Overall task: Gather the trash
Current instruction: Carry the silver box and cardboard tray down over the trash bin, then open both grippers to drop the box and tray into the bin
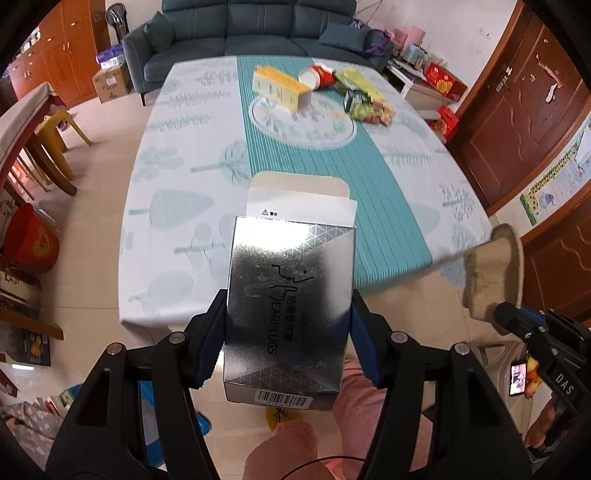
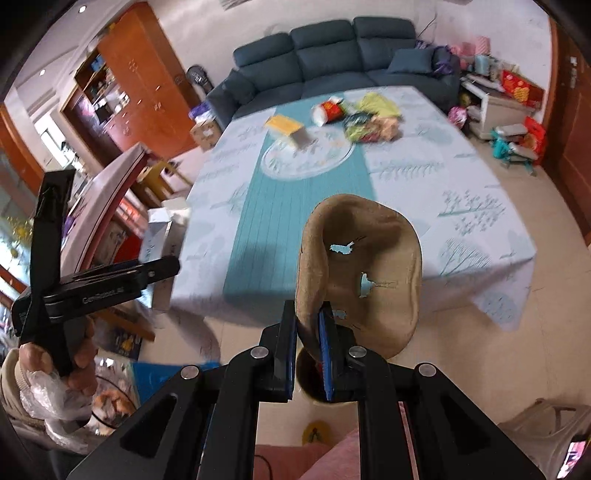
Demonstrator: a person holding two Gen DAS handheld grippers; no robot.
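The silver earplug box [image 1: 290,314] sits upright between the pads of the left gripper [image 1: 288,347], its top flap open; the jaws are spread about as wide as the box and press on both its side walls, so it is held clear of the desk [image 1: 177,236], over the floor in front of the near edge. The brown pulp tray [image 2: 364,273], torn with a few small holes, is pinched by one rim in the right gripper [image 2: 308,354], whose jaws are nearly closed on the thin wall; it also hangs in front of the near edge of the desk, to the right of the box. On the far half of the desk lie more scraps: a yellow carton [image 1: 282,88] on its side, just right of it a tipped red and white cup [image 1: 314,76], and right of that a heap of green and yellow wrappers [image 1: 364,96]. Behind the desk stands a dark blue sofa [image 1: 255,33]. A hand [image 2: 79,360] holds the left gripper's handle.
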